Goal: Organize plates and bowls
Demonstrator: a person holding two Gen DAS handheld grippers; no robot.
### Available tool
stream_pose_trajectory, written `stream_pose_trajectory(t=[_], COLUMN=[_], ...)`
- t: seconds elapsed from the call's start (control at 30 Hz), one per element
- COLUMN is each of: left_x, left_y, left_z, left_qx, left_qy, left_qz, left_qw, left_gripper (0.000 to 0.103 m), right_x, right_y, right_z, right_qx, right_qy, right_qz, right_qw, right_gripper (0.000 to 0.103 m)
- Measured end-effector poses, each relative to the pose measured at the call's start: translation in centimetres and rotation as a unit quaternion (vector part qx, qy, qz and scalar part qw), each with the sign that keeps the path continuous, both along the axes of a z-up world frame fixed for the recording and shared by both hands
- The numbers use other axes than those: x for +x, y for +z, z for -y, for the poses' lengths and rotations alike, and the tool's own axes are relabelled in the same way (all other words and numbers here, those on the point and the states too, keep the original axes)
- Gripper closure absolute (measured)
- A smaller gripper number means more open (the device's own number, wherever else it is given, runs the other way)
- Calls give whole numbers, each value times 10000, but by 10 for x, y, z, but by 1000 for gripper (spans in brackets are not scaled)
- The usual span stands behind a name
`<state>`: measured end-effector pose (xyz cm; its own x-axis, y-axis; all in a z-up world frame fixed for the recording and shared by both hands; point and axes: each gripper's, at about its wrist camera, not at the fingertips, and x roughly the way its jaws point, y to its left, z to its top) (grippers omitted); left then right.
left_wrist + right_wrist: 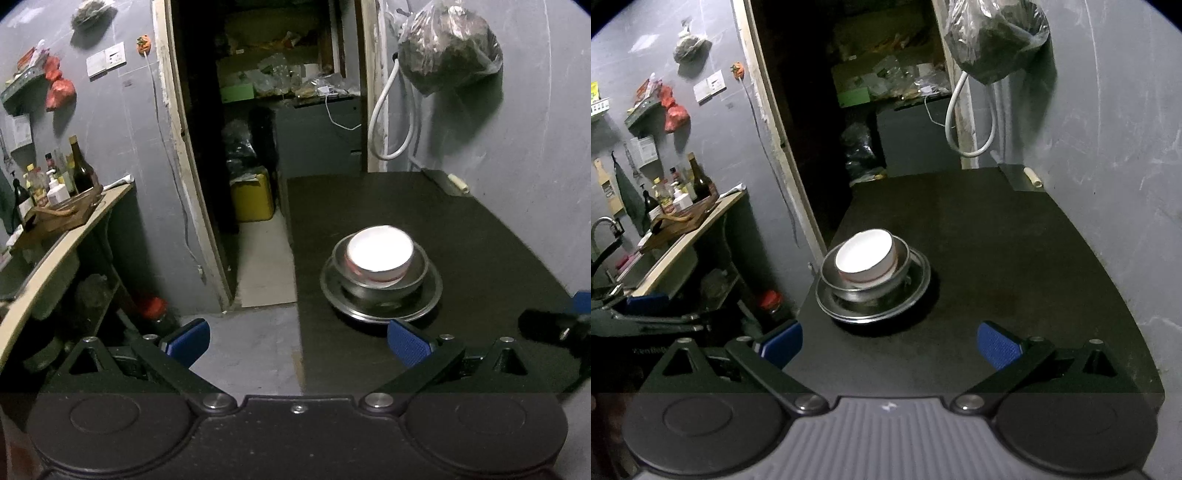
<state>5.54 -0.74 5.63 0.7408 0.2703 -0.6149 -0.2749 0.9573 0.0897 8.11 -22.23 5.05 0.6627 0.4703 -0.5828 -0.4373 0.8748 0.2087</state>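
A white bowl sits inside a steel bowl, which rests on a steel plate on the dark table. The right wrist view shows the same stack: white bowl, steel bowl, steel plate, near the table's left edge. My left gripper is open and empty, just short of the stack and partly over the floor. My right gripper is open and empty above the table, behind and to the right of the stack. The left gripper shows at the left edge.
A counter with bottles and a wooden tray stands at left. A doorway with a yellow container lies beyond the table. A filled plastic bag and white hose hang on the right wall. A red-lidded jar sits on the floor.
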Motion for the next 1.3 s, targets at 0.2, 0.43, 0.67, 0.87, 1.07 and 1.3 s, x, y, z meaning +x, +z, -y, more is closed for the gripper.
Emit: stream_pose_trajectory(t=[0.2,0.43,0.67,0.87,1.07,1.3], left_x=[-9,-23,-21,-16,-16,-20], left_y=[-17,-24,-34,-48,-62,-72], left_z=[-40,-72,-61,-55,-51,-60], left_qx=[-115,-376,-443,-426,-387,-428], left_qy=[21,7,-412,-561,-679,-696], left_qz=[-21,190,202,62,-41,-76], left_qw=[9999,9991,9980,9975,9969,9966], left_gripper=[1,1,1,1,1,1], right_x=[-16,-38,-47,-52,-51,-49], right_y=[-2,-7,-15,-25,-28,-38], right_z=[-28,-50,-51,-42,-36,-43], right_qx=[-137,-270,-385,-290,-279,-318], right_qy=[-95,-206,-360,-546,-741,-745], right_qz=[54,-19,258,186,68,-32], right_qw=[9998,9994,9983,9979,9968,9967], right_gripper=[0,0,0,0,0,0])
